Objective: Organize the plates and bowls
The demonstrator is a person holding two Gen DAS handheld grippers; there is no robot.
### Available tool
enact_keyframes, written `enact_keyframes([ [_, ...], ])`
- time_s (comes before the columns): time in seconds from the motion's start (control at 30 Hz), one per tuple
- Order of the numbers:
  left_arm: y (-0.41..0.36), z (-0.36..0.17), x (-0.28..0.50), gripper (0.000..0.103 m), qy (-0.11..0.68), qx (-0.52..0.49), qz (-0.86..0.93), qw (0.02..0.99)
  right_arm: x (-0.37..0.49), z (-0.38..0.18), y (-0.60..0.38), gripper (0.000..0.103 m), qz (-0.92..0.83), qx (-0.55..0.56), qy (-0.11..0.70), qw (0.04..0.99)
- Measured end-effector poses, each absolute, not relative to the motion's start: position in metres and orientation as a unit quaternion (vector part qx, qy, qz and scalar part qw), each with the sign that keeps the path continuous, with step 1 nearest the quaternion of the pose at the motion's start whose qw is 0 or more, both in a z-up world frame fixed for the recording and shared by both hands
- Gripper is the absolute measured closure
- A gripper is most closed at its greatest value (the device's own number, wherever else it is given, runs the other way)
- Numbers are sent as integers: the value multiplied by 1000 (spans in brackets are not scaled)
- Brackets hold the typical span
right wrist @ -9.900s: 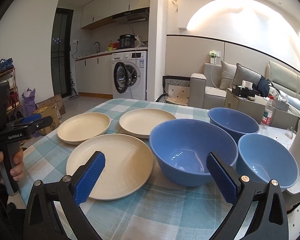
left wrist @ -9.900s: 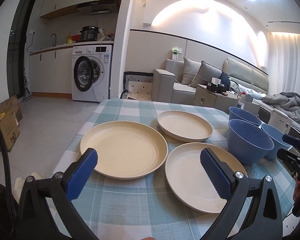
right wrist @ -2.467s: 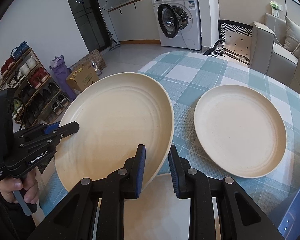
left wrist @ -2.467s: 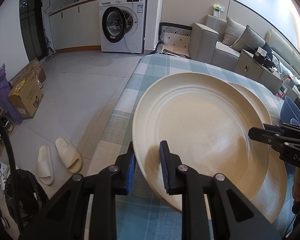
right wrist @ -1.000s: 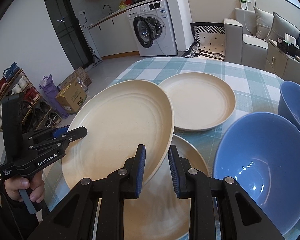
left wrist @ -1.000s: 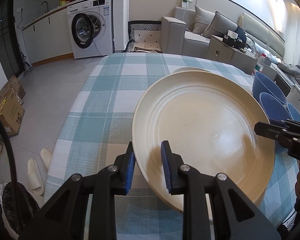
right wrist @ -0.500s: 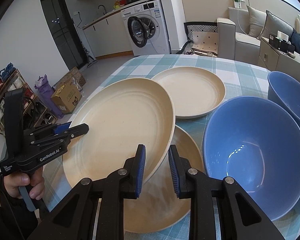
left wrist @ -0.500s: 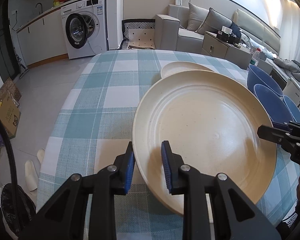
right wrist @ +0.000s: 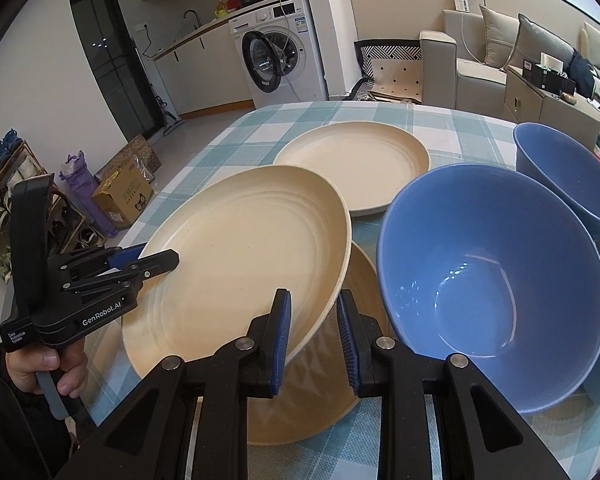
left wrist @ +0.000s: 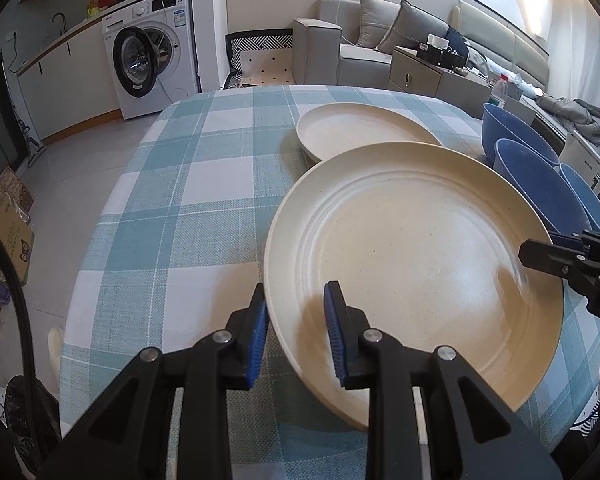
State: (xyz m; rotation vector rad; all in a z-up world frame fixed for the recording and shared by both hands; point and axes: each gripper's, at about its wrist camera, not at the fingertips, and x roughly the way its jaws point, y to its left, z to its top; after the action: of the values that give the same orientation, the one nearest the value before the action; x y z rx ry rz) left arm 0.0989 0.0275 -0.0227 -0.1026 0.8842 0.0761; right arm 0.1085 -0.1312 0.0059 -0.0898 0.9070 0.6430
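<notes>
Both grippers hold one large cream plate (left wrist: pixel 416 272), tilted above the table. My left gripper (left wrist: pixel 296 336) is shut on its near-left rim; it also shows in the right wrist view (right wrist: pixel 140 260). My right gripper (right wrist: pixel 314 334) is shut on the opposite rim of that plate (right wrist: pixel 240 256); it shows at the right edge of the left wrist view (left wrist: pixel 556 254). A second cream plate (right wrist: pixel 324 396) lies on the table right under the held one. A third cream plate (right wrist: pixel 352 160) lies farther back. Three blue bowls (right wrist: pixel 488 272) stand to the right.
The table has a teal checked cloth (left wrist: pixel 188 208); its left edge drops to the floor. A washing machine (left wrist: pixel 152 60), a sofa (left wrist: pixel 352 48) and a cardboard box (right wrist: pixel 124 194) stand beyond the table.
The held plate has moved right and lower, over the plate lying by the blue bowls. Both grippers keep their hold on it.
</notes>
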Motion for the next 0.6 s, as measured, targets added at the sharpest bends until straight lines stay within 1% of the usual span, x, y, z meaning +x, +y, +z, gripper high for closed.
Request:
enact_keyframes([
  [0.6, 19, -29, 97, 77, 438, -26, 34, 898, 93, -9, -132, 77, 285, -56, 442, 848],
])
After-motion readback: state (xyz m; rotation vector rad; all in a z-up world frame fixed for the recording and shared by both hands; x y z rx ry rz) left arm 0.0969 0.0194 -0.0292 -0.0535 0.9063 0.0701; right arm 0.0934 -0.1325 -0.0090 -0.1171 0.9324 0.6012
